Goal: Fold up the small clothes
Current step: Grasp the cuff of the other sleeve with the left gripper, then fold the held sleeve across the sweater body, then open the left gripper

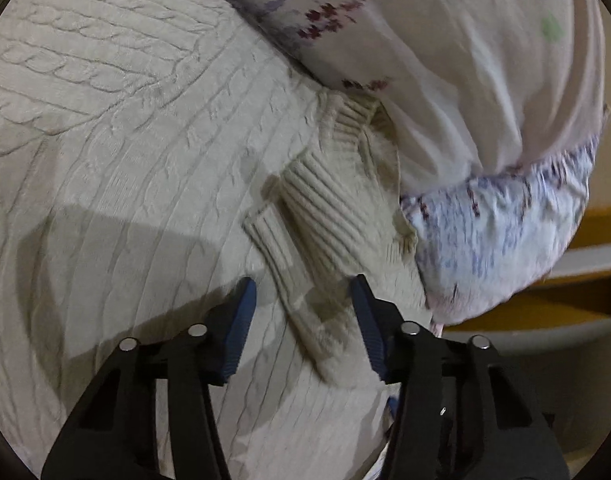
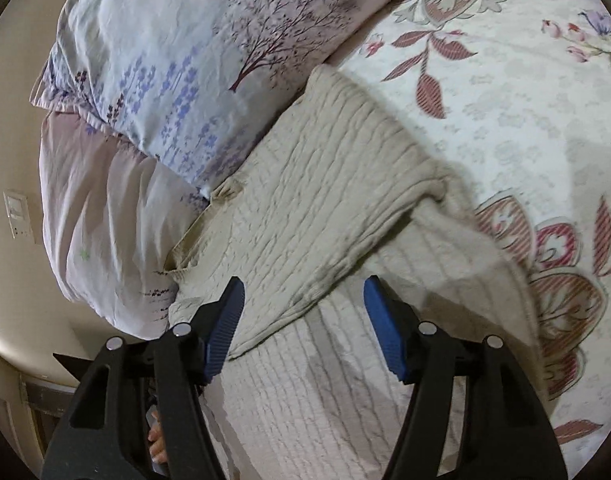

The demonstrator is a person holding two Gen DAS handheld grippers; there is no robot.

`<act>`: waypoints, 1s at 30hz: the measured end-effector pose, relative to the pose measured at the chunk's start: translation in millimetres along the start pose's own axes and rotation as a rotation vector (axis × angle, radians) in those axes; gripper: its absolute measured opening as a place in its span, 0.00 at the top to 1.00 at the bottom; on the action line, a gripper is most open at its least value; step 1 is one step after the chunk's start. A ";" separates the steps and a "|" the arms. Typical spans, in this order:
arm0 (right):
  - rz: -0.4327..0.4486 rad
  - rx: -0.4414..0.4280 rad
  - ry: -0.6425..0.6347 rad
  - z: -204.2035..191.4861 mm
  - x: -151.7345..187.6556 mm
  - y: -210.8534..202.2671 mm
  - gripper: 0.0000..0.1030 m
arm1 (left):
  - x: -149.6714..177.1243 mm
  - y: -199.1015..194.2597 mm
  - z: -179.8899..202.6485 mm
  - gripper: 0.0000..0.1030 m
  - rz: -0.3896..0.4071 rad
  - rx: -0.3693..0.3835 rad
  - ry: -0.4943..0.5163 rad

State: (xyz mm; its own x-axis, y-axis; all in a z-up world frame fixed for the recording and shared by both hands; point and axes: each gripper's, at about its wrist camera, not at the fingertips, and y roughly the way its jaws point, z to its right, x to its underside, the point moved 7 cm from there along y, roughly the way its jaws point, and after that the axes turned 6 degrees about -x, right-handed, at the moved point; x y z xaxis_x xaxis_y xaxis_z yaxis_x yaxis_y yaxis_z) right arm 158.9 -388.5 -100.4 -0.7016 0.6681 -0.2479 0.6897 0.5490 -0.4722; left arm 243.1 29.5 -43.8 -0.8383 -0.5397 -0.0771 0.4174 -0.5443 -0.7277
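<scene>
A cream cable-knit sweater lies on the bed, partly folded. In the left wrist view its ribbed cuff lies just ahead of my left gripper, which is open and empty, with the sleeve end between its blue pads. In the right wrist view the sweater has a sleeve folded over its body. My right gripper is open and empty just above the folded edge.
Two pillows with lavender and tree prints lie against the sweater's far side. A floral bedsheet covers the bed to the right. A wall with a switch plate and a bed frame edge are at the sides.
</scene>
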 end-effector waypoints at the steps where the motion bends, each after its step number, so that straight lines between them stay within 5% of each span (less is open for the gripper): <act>1: 0.004 0.004 0.008 0.7 -0.4 0.3 0.42 | -2.9 0.9 0.1 0.61 0.006 0.005 -0.015; 3: 0.010 0.007 0.028 4.2 -0.8 3.0 0.45 | -6.7 3.5 0.0 0.88 0.000 0.016 -0.031; 4: 0.013 0.007 0.034 7.5 -2.5 -1.4 0.48 | -8.2 3.1 -0.8 0.92 0.001 0.018 -0.037; 14: 0.085 0.029 0.094 18.7 -12.3 -9.3 0.66 | -20.1 -51.4 -11.6 0.99 0.156 0.021 -0.016; 23: 0.094 0.025 0.107 17.4 -18.0 -5.7 0.69 | 8.0 -18.1 -12.5 0.99 -0.025 0.038 0.009; 28: 0.087 0.021 0.108 18.4 -17.0 -7.6 0.69 | 4.8 -3.3 -11.1 0.89 -0.034 0.009 -0.029; 30: 0.088 0.024 0.105 18.8 -16.6 -8.6 0.69 | 1.7 -4.1 -9.1 0.46 -0.027 0.039 -0.036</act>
State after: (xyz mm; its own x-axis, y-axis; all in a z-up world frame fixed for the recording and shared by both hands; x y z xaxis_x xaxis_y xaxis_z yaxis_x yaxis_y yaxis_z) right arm 161.3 -413.7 -108.1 -0.6147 0.7630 -0.1998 0.7426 0.4744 -0.4729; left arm 236.8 36.6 -47.2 -0.8366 -0.5467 -0.0333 0.4089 -0.5830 -0.7021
